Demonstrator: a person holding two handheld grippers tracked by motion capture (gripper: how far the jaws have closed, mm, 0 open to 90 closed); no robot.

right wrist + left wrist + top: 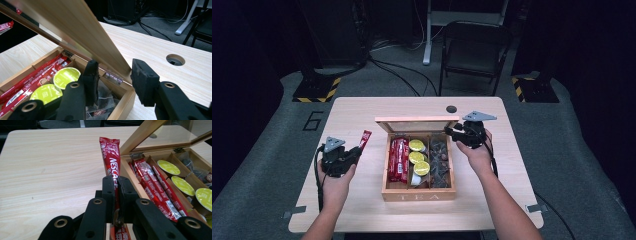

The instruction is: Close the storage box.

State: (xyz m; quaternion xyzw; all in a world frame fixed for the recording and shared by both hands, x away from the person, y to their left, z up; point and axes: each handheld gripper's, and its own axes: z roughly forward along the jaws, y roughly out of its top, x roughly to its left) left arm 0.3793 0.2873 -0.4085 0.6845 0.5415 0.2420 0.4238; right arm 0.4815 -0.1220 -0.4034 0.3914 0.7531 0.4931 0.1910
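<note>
- Left gripper [353, 155] jaws clamped tight on a red Nescafe stick [110, 160]; the stick's lower end is pinched between the pads, and the rest stands up past the jaw tips, tilted a bit.
- High view: same stick [364, 139] pokes out ahead of the left jaws, over bare table [362, 112], just to the left of the tea box [418, 194] and clear of it.
- Left gripper view: box's left wall sits just right of the jaws; more red sticks [155, 188] lie in the left compartment, beyond and right of the jaw tips.
- Yellow-topped capsules [168, 167] in the middle compartment, farther right of the left jaws.
- Right gripper [113, 80] jaws about half open, straddling the box's back right corner below the raised lid [75, 27]; one jaw inside the box, the other outside over the table.
- Cannot tell whether the right pads press on the lid edge or box wall.
- Dark tea packets [105, 100] in the right compartment, right under the inner right jaw.
- Round hole in the table [175, 59] beyond the outer right jaw, well apart.
</note>
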